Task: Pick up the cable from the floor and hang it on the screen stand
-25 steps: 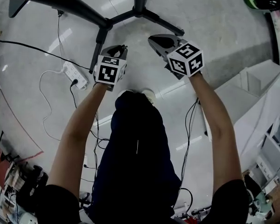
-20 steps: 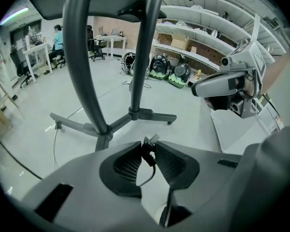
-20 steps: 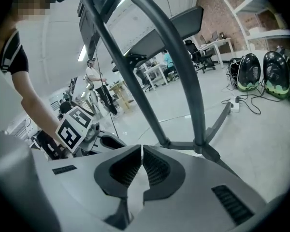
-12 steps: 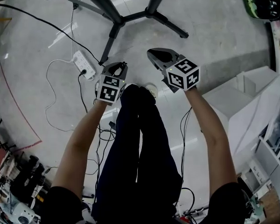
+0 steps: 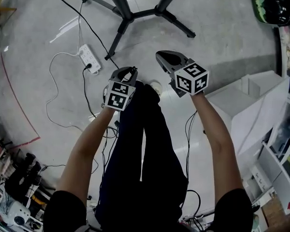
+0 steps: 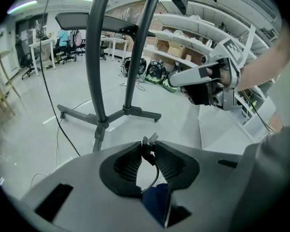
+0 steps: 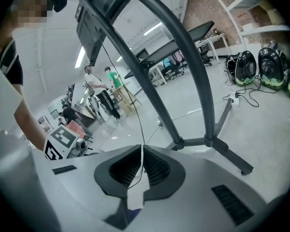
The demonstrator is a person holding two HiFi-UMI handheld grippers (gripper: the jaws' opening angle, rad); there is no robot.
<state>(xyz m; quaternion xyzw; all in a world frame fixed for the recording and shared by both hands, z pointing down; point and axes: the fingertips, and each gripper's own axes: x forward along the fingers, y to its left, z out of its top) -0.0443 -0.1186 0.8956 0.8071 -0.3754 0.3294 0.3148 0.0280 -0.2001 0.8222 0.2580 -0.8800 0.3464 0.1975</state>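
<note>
The thin black cable is hanging from the left tool, whose jaws are clamping its metal plug end. The right tool is pinching a strand of it, jaws nearly together. Both are hovering over the glossy grey floor, near the dark metal screen stand.

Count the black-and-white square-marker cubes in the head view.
2. One black-and-white cube rides the left gripper at centre-left; the other rides the right gripper. None appears hidden.
</note>
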